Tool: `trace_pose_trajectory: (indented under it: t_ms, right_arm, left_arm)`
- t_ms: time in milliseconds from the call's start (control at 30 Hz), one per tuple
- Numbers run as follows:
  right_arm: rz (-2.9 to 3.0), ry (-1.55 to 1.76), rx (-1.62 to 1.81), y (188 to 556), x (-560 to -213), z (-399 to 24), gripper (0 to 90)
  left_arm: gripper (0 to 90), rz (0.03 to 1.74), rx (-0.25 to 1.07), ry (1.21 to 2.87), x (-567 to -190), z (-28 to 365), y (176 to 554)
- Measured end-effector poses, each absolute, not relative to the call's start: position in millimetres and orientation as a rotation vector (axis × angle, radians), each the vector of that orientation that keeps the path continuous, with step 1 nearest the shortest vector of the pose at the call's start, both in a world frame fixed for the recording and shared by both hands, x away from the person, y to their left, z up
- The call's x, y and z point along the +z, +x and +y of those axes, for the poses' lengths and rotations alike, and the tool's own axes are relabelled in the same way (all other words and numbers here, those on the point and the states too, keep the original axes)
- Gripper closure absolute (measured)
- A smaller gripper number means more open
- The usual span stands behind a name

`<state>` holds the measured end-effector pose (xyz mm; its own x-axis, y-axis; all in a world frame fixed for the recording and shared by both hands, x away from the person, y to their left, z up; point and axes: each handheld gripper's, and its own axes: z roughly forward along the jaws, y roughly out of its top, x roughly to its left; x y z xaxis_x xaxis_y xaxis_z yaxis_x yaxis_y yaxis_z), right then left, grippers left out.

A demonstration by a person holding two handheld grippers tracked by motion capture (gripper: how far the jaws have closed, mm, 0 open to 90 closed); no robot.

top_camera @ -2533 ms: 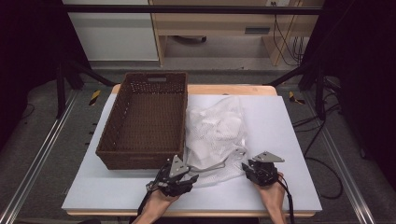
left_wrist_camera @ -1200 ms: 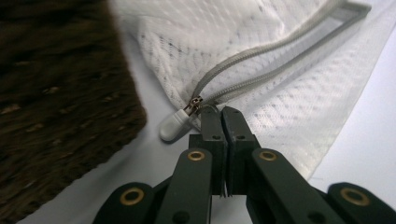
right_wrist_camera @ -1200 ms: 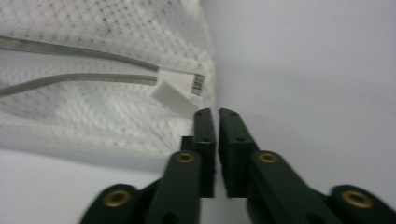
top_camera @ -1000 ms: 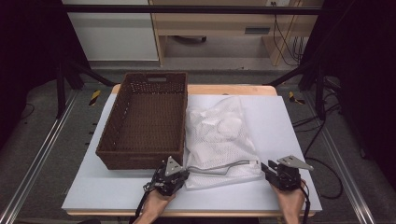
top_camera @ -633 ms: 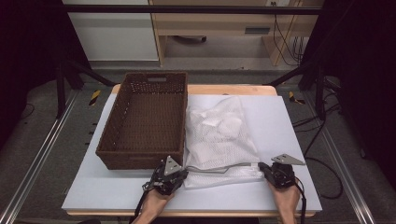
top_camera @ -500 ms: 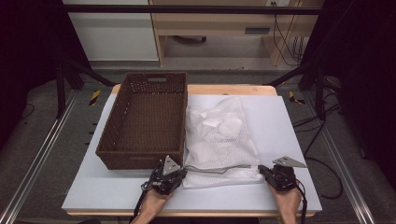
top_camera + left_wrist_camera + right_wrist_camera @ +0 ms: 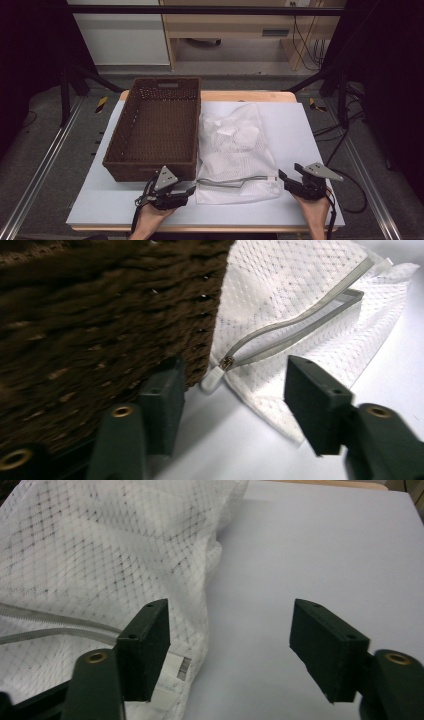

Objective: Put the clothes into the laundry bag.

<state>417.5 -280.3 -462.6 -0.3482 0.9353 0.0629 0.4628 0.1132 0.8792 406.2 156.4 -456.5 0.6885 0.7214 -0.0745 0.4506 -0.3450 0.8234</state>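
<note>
A white mesh bag with a grey zipper along its near edge lies flat on the white table top, right of a brown wicker basket. My left gripper is at the bag's near left corner, just in front of the basket. Its jaws have just been opening and stand apart, with the zipper's end lying a little beyond them. My right gripper is at the bag's near right corner. Its jaws have also just been opening, and the bag's corner lies loose by one jaw.
The basket is empty, and its near wall stands close against my left gripper. Bare table top spreads beyond my right gripper. Dark frame rails and cables run around the table.
Both grippers, which were shut on the two ends of the bag's zipper edge, have let go. The left one has drawn back from the bag. The bag now lies slack.
</note>
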Motion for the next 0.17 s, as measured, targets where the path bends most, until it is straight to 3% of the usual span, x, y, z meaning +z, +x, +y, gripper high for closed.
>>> trace_pose_trajectory:
  t_ms: [167]
  right_arm:
    - [1.848,1.381,1.169,416.1,-461.0,-289.8,23.0]
  left_arm:
    - [33.2,0.911,0.372,1.985,-455.3,172.9,404.1]
